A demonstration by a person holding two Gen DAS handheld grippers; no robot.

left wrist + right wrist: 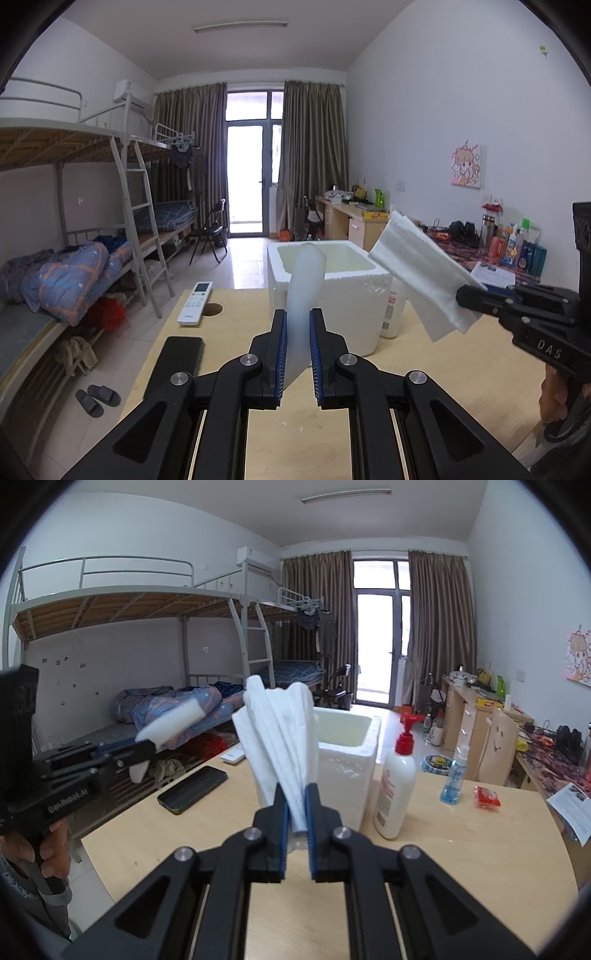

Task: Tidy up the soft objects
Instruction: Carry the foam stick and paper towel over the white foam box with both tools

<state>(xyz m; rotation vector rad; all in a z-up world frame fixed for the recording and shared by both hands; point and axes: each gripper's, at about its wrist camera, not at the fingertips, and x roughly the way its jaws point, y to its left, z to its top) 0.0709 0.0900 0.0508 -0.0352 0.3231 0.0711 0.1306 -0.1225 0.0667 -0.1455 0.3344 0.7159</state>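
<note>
My left gripper (pixel 297 325) is shut on a pale, translucent foam strip (pixel 304 288) that curls upward toward the open white foam box (pixel 369 295) on the wooden table. My right gripper (pixel 296 801) is shut on a folded white foam sheet (pixel 280 731) that fans upward in front of the same foam box (pixel 347 768). In the left wrist view the right gripper (pixel 465 295) comes in from the right, holding its white sheet (pixel 417 273) tilted beside the box. In the right wrist view the left gripper (pixel 147 749) shows at the left with its strip (pixel 173 723).
On the light wooden table (pixel 461 849) stand a white lotion bottle with a red pump (pixel 395 786), a small blue spray bottle (pixel 454 779) and a red packet (pixel 487 797). A black phone (pixel 177 365) and white remote (pixel 195 302) lie at the left. Bunk beds line the left wall.
</note>
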